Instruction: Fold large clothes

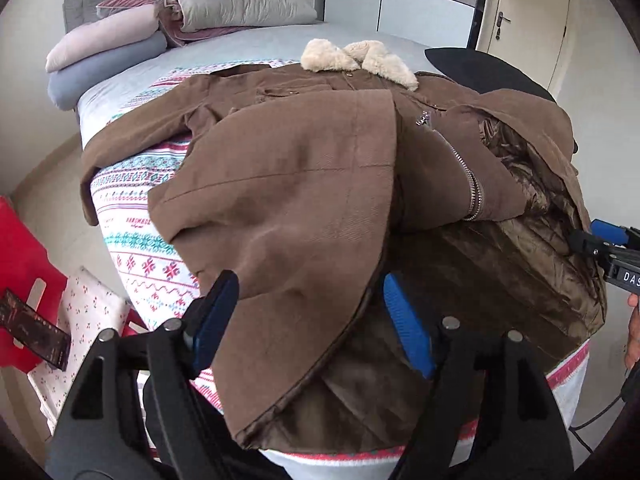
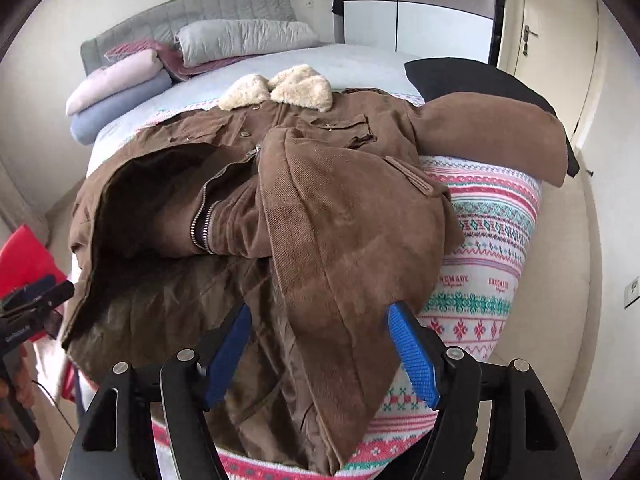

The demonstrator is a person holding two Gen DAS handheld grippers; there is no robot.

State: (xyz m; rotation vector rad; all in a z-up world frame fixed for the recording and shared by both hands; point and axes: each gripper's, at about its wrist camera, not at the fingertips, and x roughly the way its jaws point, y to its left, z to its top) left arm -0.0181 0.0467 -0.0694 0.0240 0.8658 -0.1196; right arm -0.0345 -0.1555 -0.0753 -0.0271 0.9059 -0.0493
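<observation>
Left gripper (image 1: 310, 320) open over brown coat (image 1: 288, 184); patterned bedspread (image 1: 136, 208), bedroom.

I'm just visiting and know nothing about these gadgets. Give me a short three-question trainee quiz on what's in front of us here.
1. True or false: the left gripper and the right gripper are both clamped shut on the brown coat.
2. What colour is the coat's fleece collar?
3. What lies directly under the coat: A) a bare wooden floor, B) a patterned blanket, C) a glass table?

Key: 1 false, both stand open with coat fabric between the blue pads; 2 cream; 3 B.
</observation>
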